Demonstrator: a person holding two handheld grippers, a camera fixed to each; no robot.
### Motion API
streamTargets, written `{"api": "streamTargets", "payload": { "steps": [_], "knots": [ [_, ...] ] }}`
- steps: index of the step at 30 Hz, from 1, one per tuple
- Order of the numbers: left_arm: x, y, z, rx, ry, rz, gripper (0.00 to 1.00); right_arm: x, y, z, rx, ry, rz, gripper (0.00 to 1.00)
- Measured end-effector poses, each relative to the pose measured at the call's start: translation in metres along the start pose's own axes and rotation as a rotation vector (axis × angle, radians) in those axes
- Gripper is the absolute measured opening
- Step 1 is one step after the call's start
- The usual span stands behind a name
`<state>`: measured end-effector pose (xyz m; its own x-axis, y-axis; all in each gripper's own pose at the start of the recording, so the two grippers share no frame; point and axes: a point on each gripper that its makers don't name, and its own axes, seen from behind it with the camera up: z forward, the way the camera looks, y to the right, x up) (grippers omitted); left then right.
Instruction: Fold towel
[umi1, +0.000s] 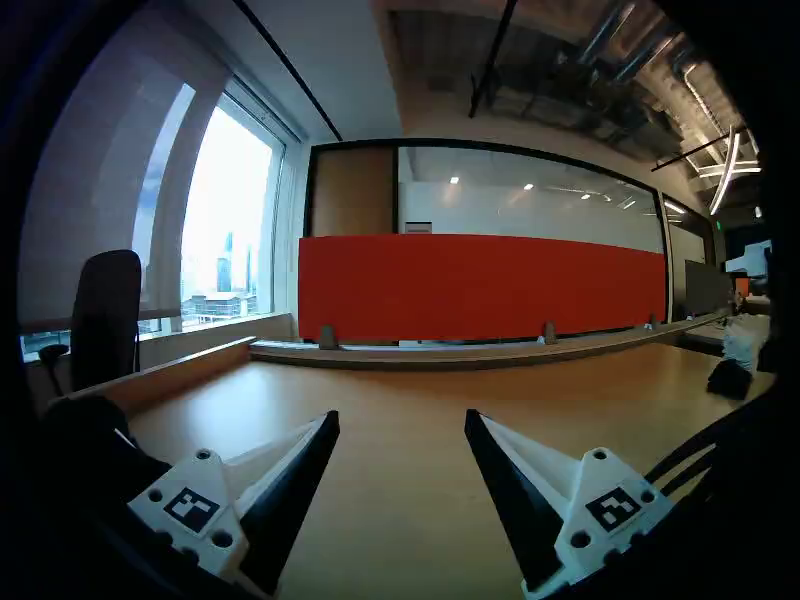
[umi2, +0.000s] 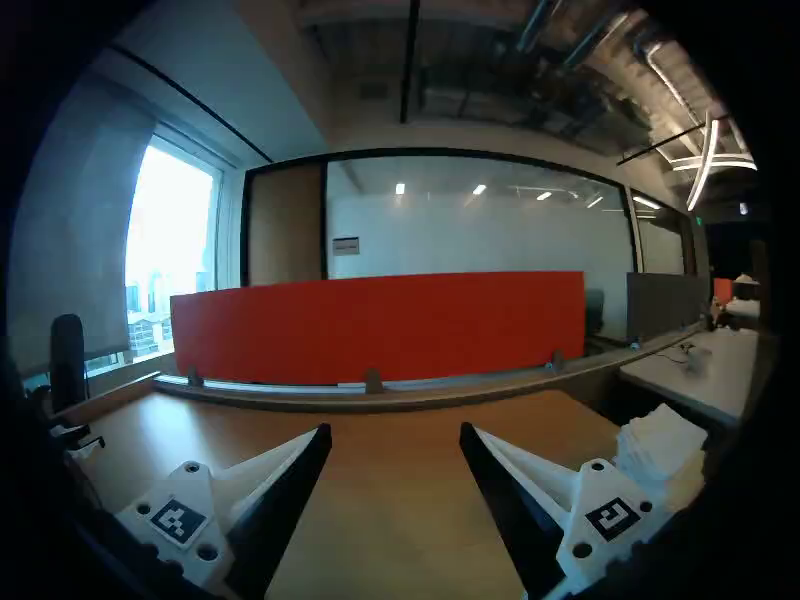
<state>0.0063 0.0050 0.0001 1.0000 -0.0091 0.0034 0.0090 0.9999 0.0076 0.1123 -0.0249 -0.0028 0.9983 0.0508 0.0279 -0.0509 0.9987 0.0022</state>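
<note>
Jaws gaping, nothing held, on left gripper (umi1: 401, 416) and right gripper (umi2: 394, 428), both over the desk (umi2: 395, 530); white towel stack (umi2: 660, 442) sits at 4 o'clock in the right gripper view (soft, light, floppy by the look, so I'd pinch a top-layer corner, not the pile).

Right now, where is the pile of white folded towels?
In the right gripper view, the pile of white folded towels sits at the far right edge of the light wooden desk, just right of the right tongs.
</note>
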Motion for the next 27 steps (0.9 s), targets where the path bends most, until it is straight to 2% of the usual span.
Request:
{"api": "streamTargets", "payload": {
  "steps": [6, 27],
  "knots": [
    [-0.005, -0.007, 0.001, 0.005, 0.001, 0.003, 0.93, -0.001, -0.003, -0.002, 0.001, 0.002, -0.007, 1.0],
    [-0.006, -0.011, 0.0, 0.021, 0.003, 0.008, 0.93, -0.003, 0.002, 0.003, 0.003, 0.01, -0.001, 0.99]
  ]
}}
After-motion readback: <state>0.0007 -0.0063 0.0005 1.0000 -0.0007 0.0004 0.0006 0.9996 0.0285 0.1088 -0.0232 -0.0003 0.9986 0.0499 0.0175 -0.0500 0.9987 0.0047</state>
